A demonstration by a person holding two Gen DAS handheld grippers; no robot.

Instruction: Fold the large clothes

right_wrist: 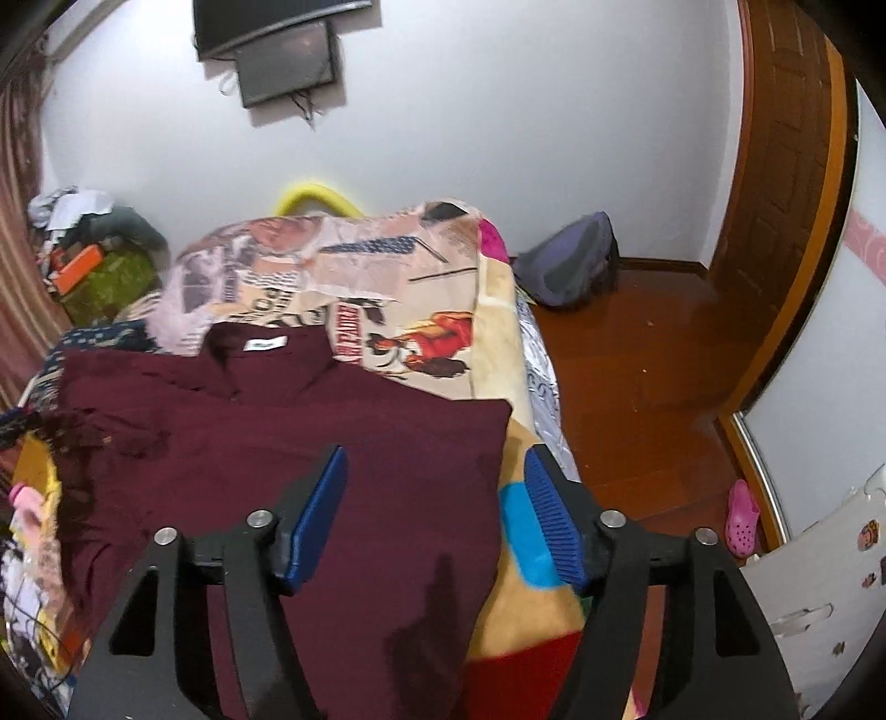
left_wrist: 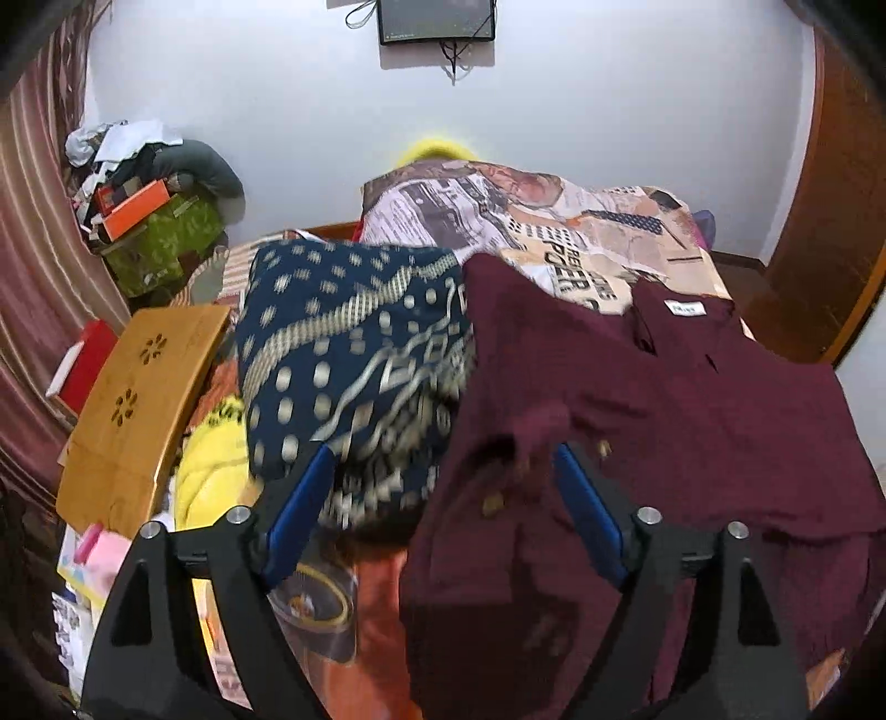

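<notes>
In the left wrist view, a maroon shirt (left_wrist: 692, 421) is seen spread on a bed covered by a printed blanket (left_wrist: 554, 221), with its collar and white label turned toward the far wall. The left gripper (left_wrist: 443, 471) is held above the near left part of the shirt, and its blue pads (left_wrist: 587, 509) are set wide apart; nothing is clamped between them, although a blurred fold of the maroon cloth is seen in the gap. Just to the left of the shirt, a dark blue garment with a pale pattern (left_wrist: 343, 354) is piled, and a yellow cloth (left_wrist: 210, 471) is partly hidden under it. Further left, a wooden board with flower cut-outs (left_wrist: 138, 404) is laid at the edge of the bed. A dark screen (left_wrist: 437, 19) is fixed on the white wall. In the right wrist view, the same shirt (right_wrist: 266, 421) is shown flat, with its right edge folded straight and lying on the blanket (right_wrist: 410, 266). The right gripper (right_wrist: 434, 471) is placed over this right edge, and its blue pads (right_wrist: 548, 520) are apart; the cloth is not pressed by them. On the wooden floor beside the bed, a grey-purple bag (right_wrist: 570, 266) is leaned near the wall, and a pink shoe (right_wrist: 742, 520) is seen close to a sliding door.
</notes>
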